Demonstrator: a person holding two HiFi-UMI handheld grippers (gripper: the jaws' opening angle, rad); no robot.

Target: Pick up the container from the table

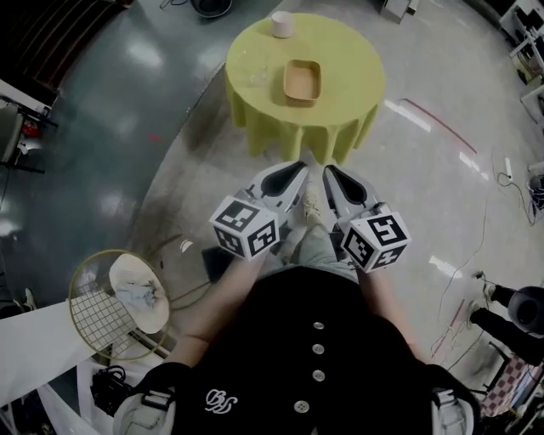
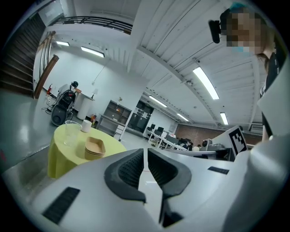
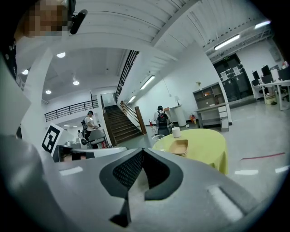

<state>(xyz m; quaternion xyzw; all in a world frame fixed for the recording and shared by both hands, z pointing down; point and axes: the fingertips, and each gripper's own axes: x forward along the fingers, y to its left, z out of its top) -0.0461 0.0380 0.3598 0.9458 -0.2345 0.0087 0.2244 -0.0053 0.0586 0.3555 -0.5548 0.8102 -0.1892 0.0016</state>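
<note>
A tan rectangular container (image 1: 303, 81) lies on a round table with a yellow-green cloth (image 1: 348, 68), ahead of me. It also shows in the left gripper view as a short stack of containers (image 2: 94, 148) and in the right gripper view as the container (image 3: 180, 147). My left gripper (image 1: 299, 169) and right gripper (image 1: 328, 172) are held side by side, short of the table, both shut and empty. In their own views the left gripper (image 2: 146, 152) and the right gripper (image 3: 143, 152) have jaws pressed together with nothing between them.
A clear plastic cup (image 1: 255, 68) and a white cup (image 1: 282, 24) stand on the table beside the container. A wire basket with cloth (image 1: 119, 302) sits on the floor at my left. Cables and equipment (image 1: 518, 310) lie at the right. A person with a backpack (image 3: 161, 118) stands beyond the table.
</note>
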